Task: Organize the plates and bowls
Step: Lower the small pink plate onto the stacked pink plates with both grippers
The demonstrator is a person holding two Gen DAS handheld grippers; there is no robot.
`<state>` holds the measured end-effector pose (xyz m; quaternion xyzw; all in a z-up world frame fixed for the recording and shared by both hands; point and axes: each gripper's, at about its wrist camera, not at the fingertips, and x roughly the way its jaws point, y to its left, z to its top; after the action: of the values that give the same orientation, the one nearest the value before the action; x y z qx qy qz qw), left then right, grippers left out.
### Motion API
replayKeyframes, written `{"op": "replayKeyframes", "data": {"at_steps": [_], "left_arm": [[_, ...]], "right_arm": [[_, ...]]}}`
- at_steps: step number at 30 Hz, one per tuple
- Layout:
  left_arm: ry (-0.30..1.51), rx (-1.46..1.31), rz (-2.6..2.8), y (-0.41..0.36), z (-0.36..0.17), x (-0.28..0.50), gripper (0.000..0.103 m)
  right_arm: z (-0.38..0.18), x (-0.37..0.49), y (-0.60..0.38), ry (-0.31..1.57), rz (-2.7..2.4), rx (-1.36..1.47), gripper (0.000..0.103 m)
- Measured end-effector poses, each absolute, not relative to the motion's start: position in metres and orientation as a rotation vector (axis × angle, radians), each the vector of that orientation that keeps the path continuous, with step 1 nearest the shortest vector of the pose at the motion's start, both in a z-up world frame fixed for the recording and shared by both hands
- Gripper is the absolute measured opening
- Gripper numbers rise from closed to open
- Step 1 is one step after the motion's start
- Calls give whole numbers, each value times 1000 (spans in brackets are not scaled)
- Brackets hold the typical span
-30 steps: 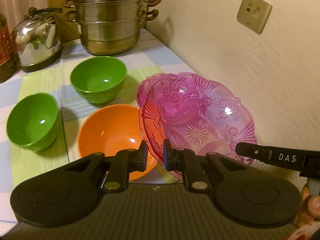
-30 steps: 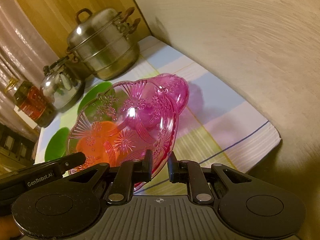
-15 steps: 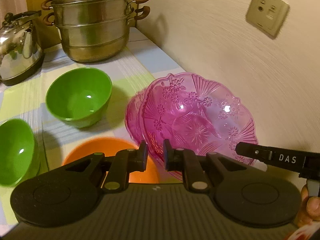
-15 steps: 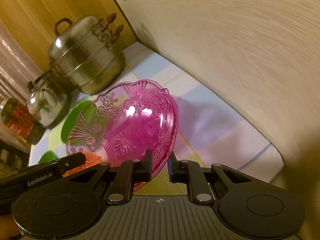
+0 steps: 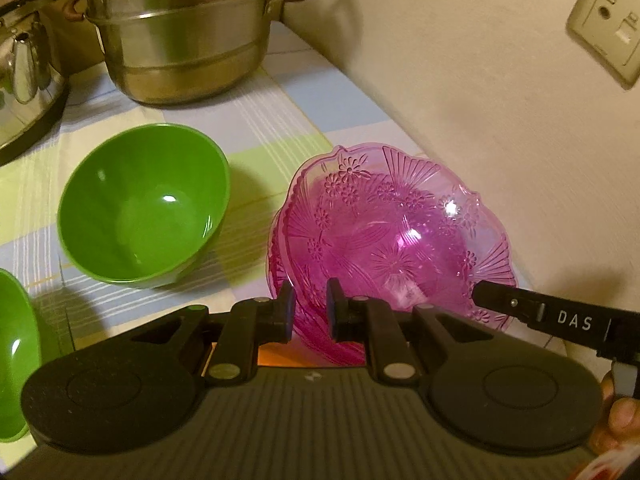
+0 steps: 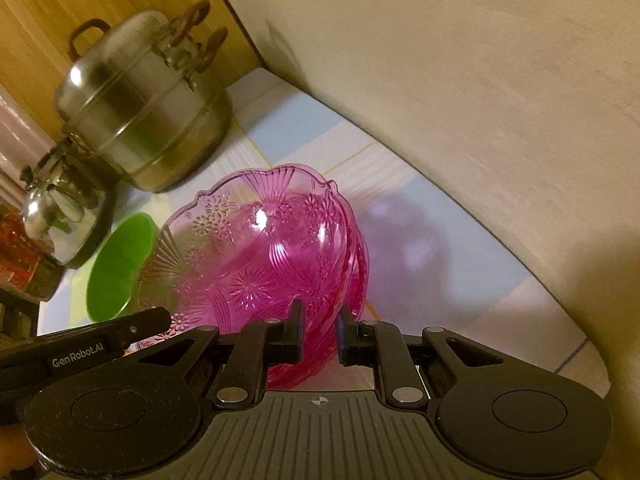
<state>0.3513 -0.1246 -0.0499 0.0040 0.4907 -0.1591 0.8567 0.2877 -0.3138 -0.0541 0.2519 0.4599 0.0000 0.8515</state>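
A clear pink patterned glass bowl (image 5: pixel 392 240) (image 6: pixel 260 264) hangs tilted between both grippers. My left gripper (image 5: pixel 308 312) is shut on its near rim. My right gripper (image 6: pixel 320 332) is shut on the opposite rim, and one of its fingers (image 5: pixel 520 308) shows in the left wrist view. A second pink bowl (image 5: pixel 276 256) (image 6: pixel 360 276) lies directly beneath on the checked tablecloth; I cannot tell whether the two touch. One green bowl (image 5: pixel 144 204) (image 6: pixel 120 268) stands to the left, another green bowl (image 5: pixel 12 360) at the left edge. A sliver of an orange bowl (image 5: pixel 276 356) shows under my left gripper.
A steel steamer pot (image 5: pixel 180 40) (image 6: pixel 140 112) and a kettle (image 5: pixel 24 68) (image 6: pixel 56 208) stand at the back. The wall, with a socket (image 5: pixel 608 24), runs close along the right of the pink bowls. A bottle (image 6: pixel 20 264) stands at the far left.
Both grippers have carried the pink bowl toward the wall and down, from over the orange bowl to over the second pink bowl. The orange bowl has slid almost out of view.
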Motion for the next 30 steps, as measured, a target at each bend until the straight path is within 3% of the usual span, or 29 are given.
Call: {"op": "replayKeyframes", "data": {"at_steps": [26, 29, 30], "left_arm": [[1061, 62, -315, -130, -71, 367, 22], [1050, 57, -309, -126, -68, 368, 24], [1045, 55, -305, -125, -67, 367, 24]], "right_arm": [[-72, 306, -308, 985, -12, 504, 16], [-72, 305, -309, 980, -10, 506, 19], [-72, 304, -310, 978, -6, 511, 24]]}}
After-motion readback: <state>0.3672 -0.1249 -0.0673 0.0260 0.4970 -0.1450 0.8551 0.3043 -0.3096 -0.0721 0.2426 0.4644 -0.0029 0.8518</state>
